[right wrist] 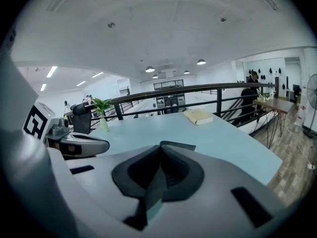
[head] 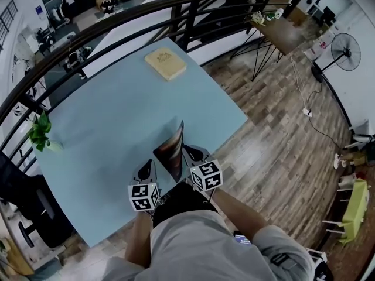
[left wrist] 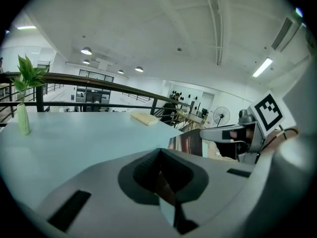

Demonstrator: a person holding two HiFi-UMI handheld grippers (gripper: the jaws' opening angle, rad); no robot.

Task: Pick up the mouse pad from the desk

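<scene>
Main risk as I see it: the thin, floppy dark mouse pad with a brownish printed face (head: 171, 148) hangs on edge, pinched only along its margins. If my two hands drift apart or rise unevenly, the sheet prob. gets tugged out of one pinch and swings or drops. A twist of either wrist could also peel it loose, b/c there's little material inside each grip. Its low corner sits close to the near rim of the flat pale-blue desk (head: 111, 122); I can't tell if it's fully clear, so a snag there is possible.

The left gripper (head: 146, 167) has its jaws drawn together w/ a thin brownish sheet caught between them, which I read as the pad's edge. The right gripper (head: 190, 153) is likewise all but closed, clamped on a dark thin edge of the same pad, w/ a strip sticking out past the jaw tips (right wrist: 184, 147).

Taking the thick tan closed book (head: 166, 63) as reference: the pad is well apart from it, on my side of it, down toward the desk's near edge. Both grippers sit nearer me again, one either side of the pad. The pad stands upright between them, touching both.
</scene>
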